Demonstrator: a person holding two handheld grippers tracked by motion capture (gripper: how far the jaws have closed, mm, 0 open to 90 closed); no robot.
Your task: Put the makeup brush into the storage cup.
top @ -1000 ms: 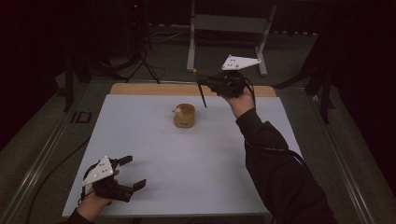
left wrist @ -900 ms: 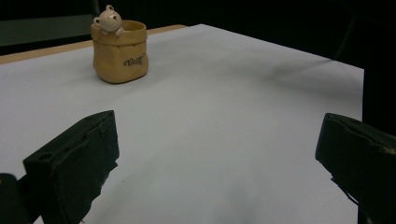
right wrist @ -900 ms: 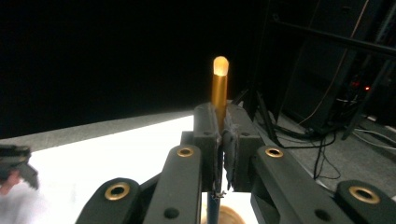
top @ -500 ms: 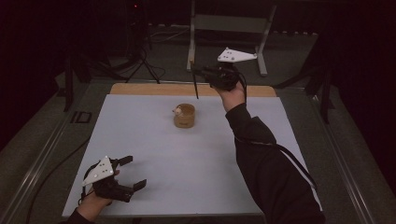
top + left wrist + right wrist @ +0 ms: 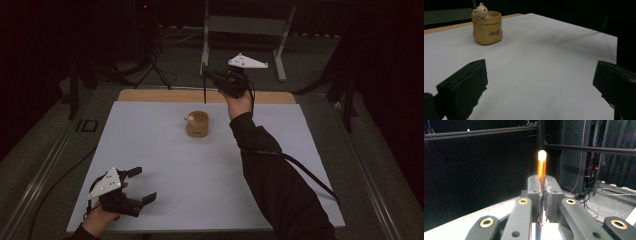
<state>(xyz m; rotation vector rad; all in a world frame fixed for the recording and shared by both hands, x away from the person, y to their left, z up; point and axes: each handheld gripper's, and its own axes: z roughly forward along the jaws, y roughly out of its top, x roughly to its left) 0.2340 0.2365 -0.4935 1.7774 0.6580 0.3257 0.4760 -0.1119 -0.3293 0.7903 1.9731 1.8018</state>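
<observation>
High view: white sheet-covered table (image 5: 210, 180) with a wooden strip along its far edge; a small tan sack-shaped ceramic pot (image 5: 197, 124) stands upright at centre-far, with a tiny white bear figure (image 5: 190, 119) perched on its rim, the inside not visible from here. Right gripper (image 5: 210, 77) is held up over the far edge of the table, behind and to the right of the pot, jaws together on a thin dark stick-like pencil (image 5: 205, 92) that hangs down roughly vertical from them, well apart from the pot. Left gripper (image 5: 142, 185) sits low at the near-left corner, jaws apart, nothing between them. Left gripper view: both black jaws spread wide over bare white sheet, the pot (image 5: 487, 27) far off at upper left, script lettering on its front, the bear (image 5: 480, 10) leaning over the rim; contents hidden. Right gripper view: jaws clamped on the pencil (image 5: 541, 168), its orange shaft and white tip sticking up above the pads against dark racks.
</observation>
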